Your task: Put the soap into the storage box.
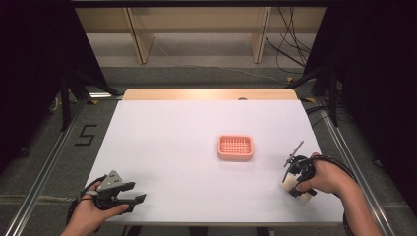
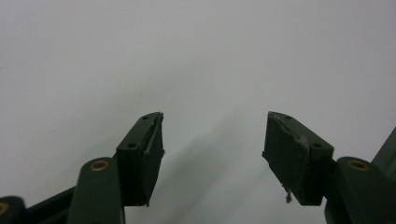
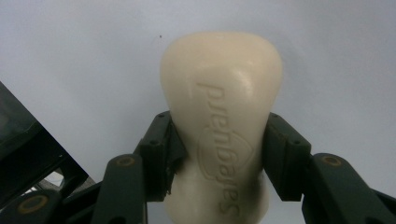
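A cream bar of soap with embossed lettering sits between the jaws of my right gripper, which is shut on its narrow waist. From above, that right gripper holds the soap low over the table's front right corner. A pink slotted soap dish lies right of the table's middle, some way left of and beyond the soap. My left gripper rests at the front left corner, its jaws open with nothing between them. Bare white table lies under the left gripper.
The white table ends close in front of both hands. A wooden strip runs along its far edge. Metal rails flank it on both sides, and black cables lie on the floor at the back right.
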`<state>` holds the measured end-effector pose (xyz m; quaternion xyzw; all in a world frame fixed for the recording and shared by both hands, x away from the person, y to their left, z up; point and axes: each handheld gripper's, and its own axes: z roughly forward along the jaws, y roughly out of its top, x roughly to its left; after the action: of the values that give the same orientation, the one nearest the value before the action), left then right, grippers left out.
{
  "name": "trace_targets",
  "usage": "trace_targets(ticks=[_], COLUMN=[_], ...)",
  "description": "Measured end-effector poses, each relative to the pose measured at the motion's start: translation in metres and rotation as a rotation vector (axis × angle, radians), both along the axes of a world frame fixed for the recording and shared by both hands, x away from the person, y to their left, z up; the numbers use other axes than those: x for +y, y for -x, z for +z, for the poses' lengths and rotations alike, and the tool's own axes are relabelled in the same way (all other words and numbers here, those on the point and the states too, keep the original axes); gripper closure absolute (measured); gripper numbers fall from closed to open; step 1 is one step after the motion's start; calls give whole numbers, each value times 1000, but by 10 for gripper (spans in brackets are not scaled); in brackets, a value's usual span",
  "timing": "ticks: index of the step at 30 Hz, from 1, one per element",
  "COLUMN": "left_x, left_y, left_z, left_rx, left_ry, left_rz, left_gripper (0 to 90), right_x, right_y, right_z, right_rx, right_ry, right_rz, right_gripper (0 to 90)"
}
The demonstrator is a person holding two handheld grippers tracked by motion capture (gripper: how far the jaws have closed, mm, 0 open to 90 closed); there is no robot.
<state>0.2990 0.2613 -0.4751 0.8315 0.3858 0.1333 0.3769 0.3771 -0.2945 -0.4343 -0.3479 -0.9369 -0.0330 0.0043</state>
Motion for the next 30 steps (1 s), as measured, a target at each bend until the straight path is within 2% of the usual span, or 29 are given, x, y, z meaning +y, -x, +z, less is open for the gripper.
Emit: trace_targets(ticks=[3,4,8,10,11,12,13,14,15,17,19,22,25,26,30], left_x=[0,0,-1,0,-1,0,-1,-1,0,1,1,1,1,1,0], left_y=[0,0,0,0,1,0,1,1,1,0,0,0,0,0,0], left_z=[0,0,0,0,0,0,0,0,0,1,1,1,1,1,0], left_rx=[0,1,3,3,14,9,11,11,9,2,2,2,1,1,1], left_ry=[1,2,18,10,25,12,30,30,19,8,9,11,11,11,23], left_rz=[1,8,1,-4,10,11,10,10,4,-6,-5,-4,-5,-4,2], left_gripper=[370,370,370,370,370,369,369,369,369,369,370,369,369,370,369], right_x=[2,2,3,4,4,5,7,7,6,7,7,8,9,10,11], right_y=[-1,-3,-5,-6,-7,-6,-7,-7,-10,-10,-13,-13,-17,-16,-18], right_z=[3,4,6,7,8,8,9,9,9,10,10,12,14,14,16], right_rx=[3,-5,-11,-7,-15,-9,-9,-9,-18,-11,-31,-30,-37,-43,-53], right_ry=[1,-5,0,1,-1,-2,3,3,-2,0,29,25,14,21,24], right_rz=[-6,14,23,13,22,6,2,2,29,16,34,24,53,32,47], right_gripper=[506,506,506,506,506,506,506,506,506,506,506,506,506,506,506])
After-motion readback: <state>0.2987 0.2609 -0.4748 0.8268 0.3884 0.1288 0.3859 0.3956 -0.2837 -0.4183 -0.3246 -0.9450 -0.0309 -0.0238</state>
